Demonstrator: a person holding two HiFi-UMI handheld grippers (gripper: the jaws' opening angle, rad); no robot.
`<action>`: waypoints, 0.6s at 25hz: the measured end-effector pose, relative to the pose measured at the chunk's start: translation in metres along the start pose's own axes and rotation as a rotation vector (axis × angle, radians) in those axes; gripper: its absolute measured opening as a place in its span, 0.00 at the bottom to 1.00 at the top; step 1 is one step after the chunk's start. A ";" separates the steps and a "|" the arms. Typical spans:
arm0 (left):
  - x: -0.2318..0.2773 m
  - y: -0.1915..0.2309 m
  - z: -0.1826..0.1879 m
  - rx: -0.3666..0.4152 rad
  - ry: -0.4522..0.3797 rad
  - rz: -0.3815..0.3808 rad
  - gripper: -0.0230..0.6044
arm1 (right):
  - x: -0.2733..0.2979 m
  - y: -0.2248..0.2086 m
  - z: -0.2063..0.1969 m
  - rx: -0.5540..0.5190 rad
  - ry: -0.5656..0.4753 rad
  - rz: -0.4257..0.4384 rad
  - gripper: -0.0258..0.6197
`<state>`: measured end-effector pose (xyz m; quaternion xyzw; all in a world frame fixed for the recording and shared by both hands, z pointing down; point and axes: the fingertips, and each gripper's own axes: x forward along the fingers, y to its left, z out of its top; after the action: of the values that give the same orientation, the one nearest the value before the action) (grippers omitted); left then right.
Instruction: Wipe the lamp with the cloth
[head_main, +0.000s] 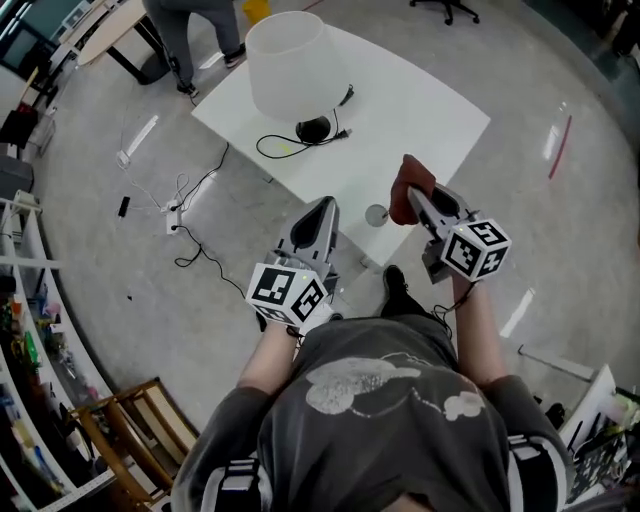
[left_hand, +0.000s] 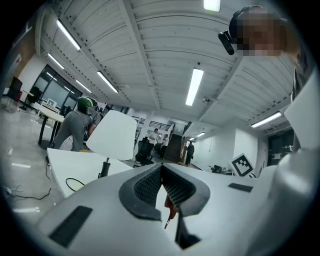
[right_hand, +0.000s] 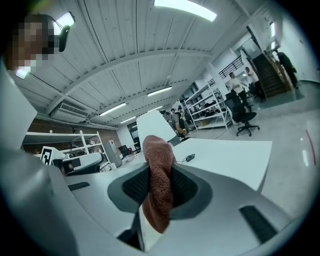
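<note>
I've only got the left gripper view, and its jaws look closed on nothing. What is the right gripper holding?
Observer: The right gripper is shut on a brown cloth.
Operator: Is the cloth on the lamp yet?
Observer: No. In the head view it hangs near the table's near edge, and the lamp stands at the far left corner.
Operator: Anything on the table near the cloth?
Observer: A small round object just left of it; I can't tell what it is.

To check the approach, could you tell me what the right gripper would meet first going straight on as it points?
Probably the lamp's white shade: the right gripper, shut on the cloth, aims across the table at it, seemingly above its top, though depth is unclear.
</note>
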<state>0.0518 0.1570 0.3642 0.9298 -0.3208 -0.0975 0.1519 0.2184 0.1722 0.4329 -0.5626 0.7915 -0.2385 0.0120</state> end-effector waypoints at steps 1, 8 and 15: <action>0.009 0.001 0.001 0.003 -0.004 0.016 0.05 | 0.005 -0.009 0.005 0.002 0.004 0.014 0.18; 0.073 -0.011 0.006 0.028 -0.020 0.075 0.05 | 0.019 -0.069 0.044 -0.003 0.025 0.074 0.18; 0.111 -0.009 0.003 0.039 -0.039 0.181 0.05 | 0.033 -0.112 0.059 0.000 0.066 0.138 0.18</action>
<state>0.1419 0.0941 0.3485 0.8977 -0.4084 -0.0950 0.1356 0.3219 0.0926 0.4332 -0.4985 0.8283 -0.2557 0.0022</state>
